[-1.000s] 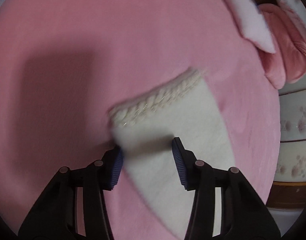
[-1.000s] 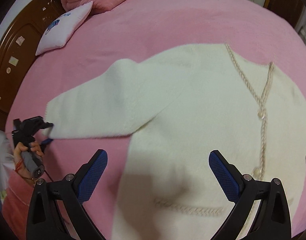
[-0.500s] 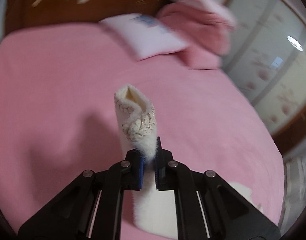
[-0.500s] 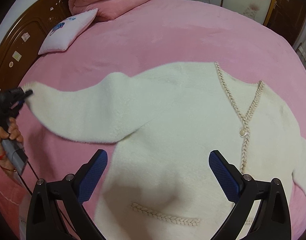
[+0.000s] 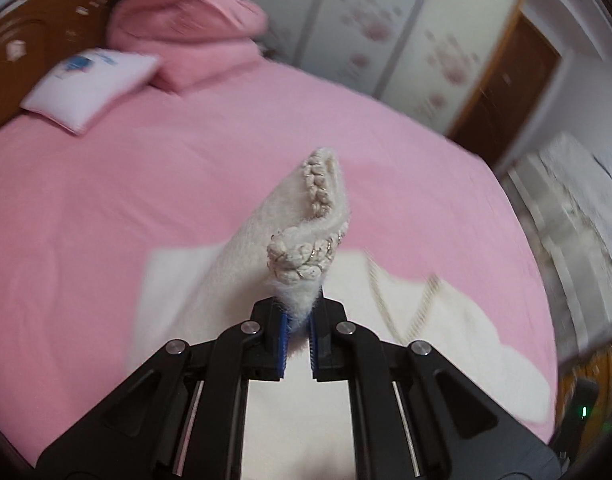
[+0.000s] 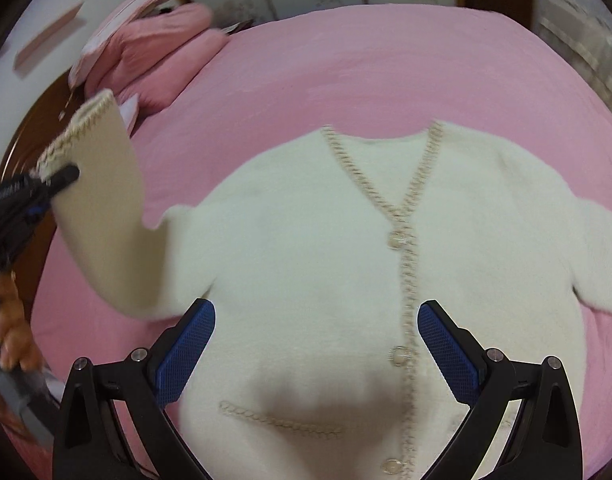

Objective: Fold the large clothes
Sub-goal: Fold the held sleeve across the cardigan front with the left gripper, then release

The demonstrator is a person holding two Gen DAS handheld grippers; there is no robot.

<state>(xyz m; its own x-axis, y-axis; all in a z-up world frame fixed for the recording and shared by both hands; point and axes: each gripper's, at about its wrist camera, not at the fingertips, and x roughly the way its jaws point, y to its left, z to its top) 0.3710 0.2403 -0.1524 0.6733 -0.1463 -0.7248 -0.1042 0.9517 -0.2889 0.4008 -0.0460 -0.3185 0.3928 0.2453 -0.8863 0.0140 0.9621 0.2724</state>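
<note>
**Clerk:** Pink bed [image 6: 365,64], round, wide. Item one: cream cardigan [image 6: 325,264], face up at the middle of it, body flat, braided placket running from the V-neck toward you. Wooden headboard [image 5: 34,68], white pillow [image 5: 90,88] and folded pink bedding [image 5: 194,44] sit well apart at the far side.

**Operator:** And what am I holding?

**Clerk:** Item two: your left gripper [image 5: 298,340], clenched on the left sleeve [image 6: 102,216] just below its braided cuff [image 5: 306,256]. The cuff stands up off the bed; the sleeve hangs from it in a slack curve back to the shoulder. Item three: your right gripper [image 6: 313,356], jaws spread wide, gripping nothing, hovering above the lower front of the cardigan near the pocket trim [image 6: 282,420].

**Operator:** Which way does the sleeve go?

**Clerk:** My judgement: its long axis runs outward from the shoulder to your left, so the fold carries the cuff to your right, across the chest toward the placket. Your left hand is the nearer one, already on it. The right sleeve [image 6: 601,248] lies flat, untouched, at the far right.

**Operator:** Room to move?

**Clerk:** Bare pink cover on all sides of the garment; nothing lies in the sleeve's path. The bed's edge is near on your left and right, so keep the cuff travelling inward. Watch the slack: it may bunch at the shoulder if set down short.
</note>
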